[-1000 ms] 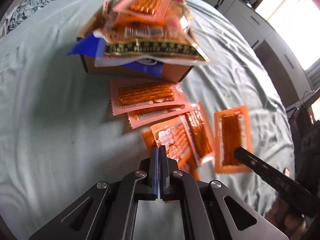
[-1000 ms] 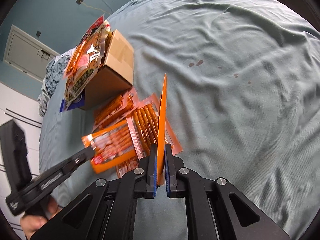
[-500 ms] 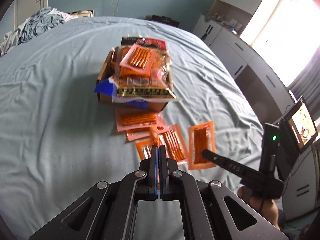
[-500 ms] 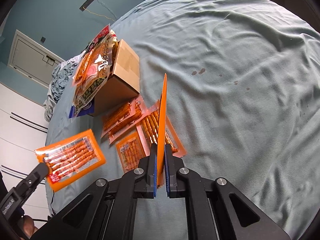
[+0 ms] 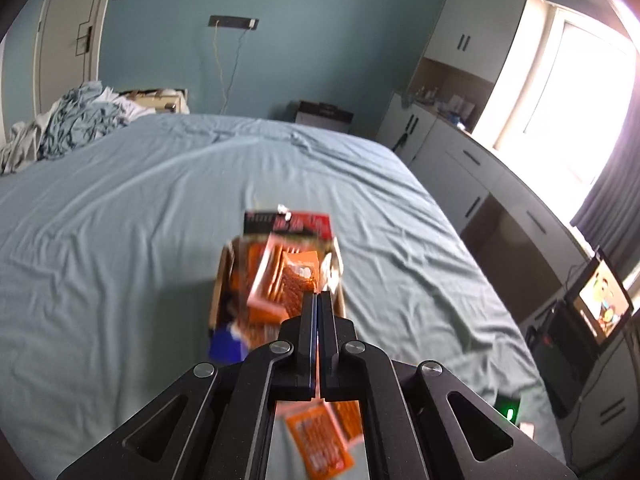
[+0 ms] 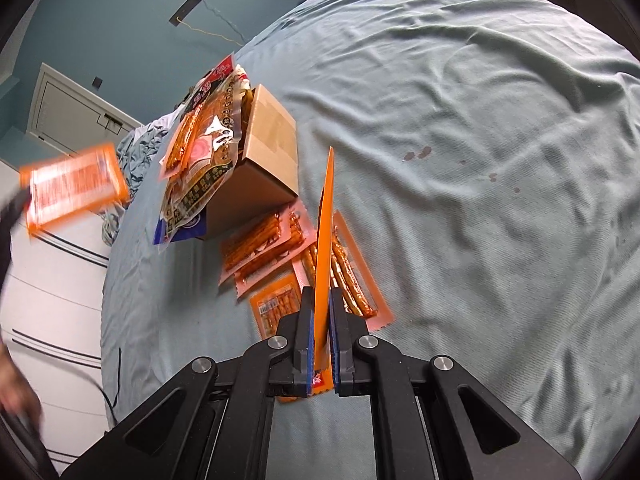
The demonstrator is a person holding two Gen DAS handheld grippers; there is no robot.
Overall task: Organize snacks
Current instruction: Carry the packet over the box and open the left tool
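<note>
Two packets are in the air, one in each gripper, and the cardboard box (image 6: 262, 160) on the bed (image 6: 480, 160) is the landmark for everything. Far left of the box in the right wrist view, the left gripper's packet (image 6: 74, 188) hangs blurred and high; in its own view the left gripper (image 5: 317, 300) is clenched on that packet's edge (image 5: 300, 280), lined up over the box's already crowded top. Just below the box, several loose packets (image 6: 256, 248) overlap on the sheet. Right of them, the right gripper (image 6: 321, 312) is clamped on an orange packet (image 6: 326, 216) seen edge-on, nearer the camera than the box. To finish well, I would judge: bring the left packet low and flat over the pile before letting go, so it lands inside rather than sliding off the heaped bags (image 6: 208, 140).
</note>
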